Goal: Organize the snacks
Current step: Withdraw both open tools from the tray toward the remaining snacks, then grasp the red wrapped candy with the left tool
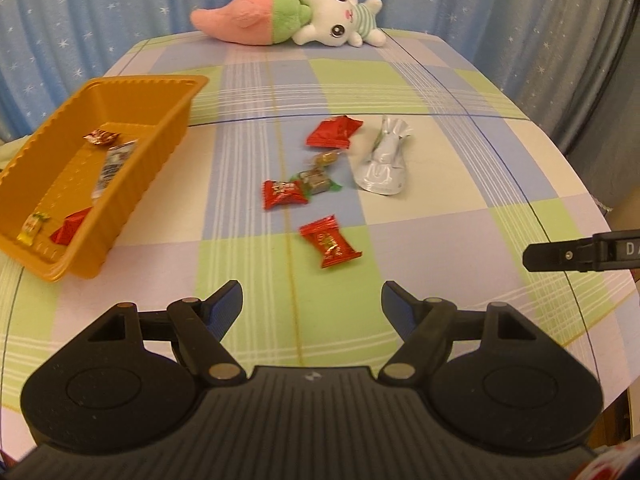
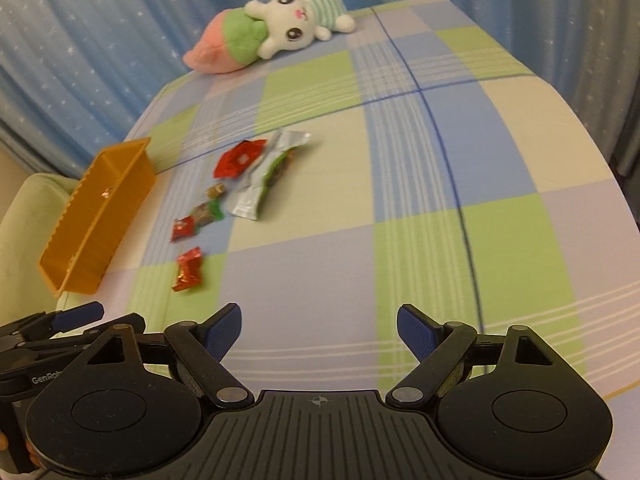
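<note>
Loose snacks lie mid-table on the checked cloth: a red packet, a silver pouch, two small wrapped candies, another red packet, and the nearest red packet. The orange tray at the left holds several snacks, among them a red packet. My left gripper is open and empty, just short of the nearest red packet. My right gripper is open and empty over bare cloth, to the right of the snacks.
A pink, green and white plush toy lies at the table's far edge. Blue starred curtains hang behind. A finger of my right gripper shows at the right. The left gripper's blue pad shows at lower left.
</note>
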`<state>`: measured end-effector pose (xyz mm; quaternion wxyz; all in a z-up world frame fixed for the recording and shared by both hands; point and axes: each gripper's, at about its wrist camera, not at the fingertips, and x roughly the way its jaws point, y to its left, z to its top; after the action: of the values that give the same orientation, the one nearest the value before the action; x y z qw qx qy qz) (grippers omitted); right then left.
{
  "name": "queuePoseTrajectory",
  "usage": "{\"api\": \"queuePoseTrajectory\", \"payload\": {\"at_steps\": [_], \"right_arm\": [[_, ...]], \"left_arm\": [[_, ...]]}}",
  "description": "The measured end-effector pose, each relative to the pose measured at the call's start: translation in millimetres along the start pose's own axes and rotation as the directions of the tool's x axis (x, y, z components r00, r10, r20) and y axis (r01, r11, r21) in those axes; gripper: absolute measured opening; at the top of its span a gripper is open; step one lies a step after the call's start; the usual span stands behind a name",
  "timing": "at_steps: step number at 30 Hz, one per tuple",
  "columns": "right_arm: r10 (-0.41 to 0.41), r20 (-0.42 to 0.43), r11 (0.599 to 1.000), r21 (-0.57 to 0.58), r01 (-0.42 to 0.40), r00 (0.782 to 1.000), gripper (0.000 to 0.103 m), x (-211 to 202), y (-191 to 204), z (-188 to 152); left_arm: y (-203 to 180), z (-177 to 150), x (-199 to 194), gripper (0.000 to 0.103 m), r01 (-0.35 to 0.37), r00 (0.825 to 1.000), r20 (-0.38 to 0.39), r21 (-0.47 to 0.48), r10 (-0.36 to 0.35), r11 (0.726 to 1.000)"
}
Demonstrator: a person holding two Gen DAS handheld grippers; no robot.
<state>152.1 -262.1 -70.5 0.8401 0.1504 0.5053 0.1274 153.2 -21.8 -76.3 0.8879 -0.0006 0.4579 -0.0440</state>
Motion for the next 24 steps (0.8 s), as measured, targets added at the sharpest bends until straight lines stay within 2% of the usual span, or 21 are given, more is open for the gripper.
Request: {"api": "queuePoseTrajectory", "payload": {"at_steps": [11,15,22,24], "right_arm": [[-0.052,0.013,0.998,0.039,0.052,0.999,0.084,-7.2,-29.3,1.1],[-0.061,0.017,0.997,0.05,0.06,0.998,0.084,-7.2,-35.5,1.3],[-0.048,0.016,0.997,0.054,0.047,0.999,0.084,-6.3,-40.3,3.5],[-0.044,0.015,0.998,0.052,0.043,0.999,0.084,-5.1,-40.1,3.9]], "left_arm": [[-14.9,19.4,34.6,0.072,-0.013,0.999,0.036,0.028,0.012,1.0],[-14.3,25.5,48.4,0.063,-0.028,0.999,0.033,0.027,0.027,0.999],[-12.5,30.1,66.2,0.057,-0.044,0.999,0.002,0.026,0.044,0.999],[-12.0,31.1,70.1,0.048,-0.041,0.999,-0.009,0.024,0.042,0.999]]}}
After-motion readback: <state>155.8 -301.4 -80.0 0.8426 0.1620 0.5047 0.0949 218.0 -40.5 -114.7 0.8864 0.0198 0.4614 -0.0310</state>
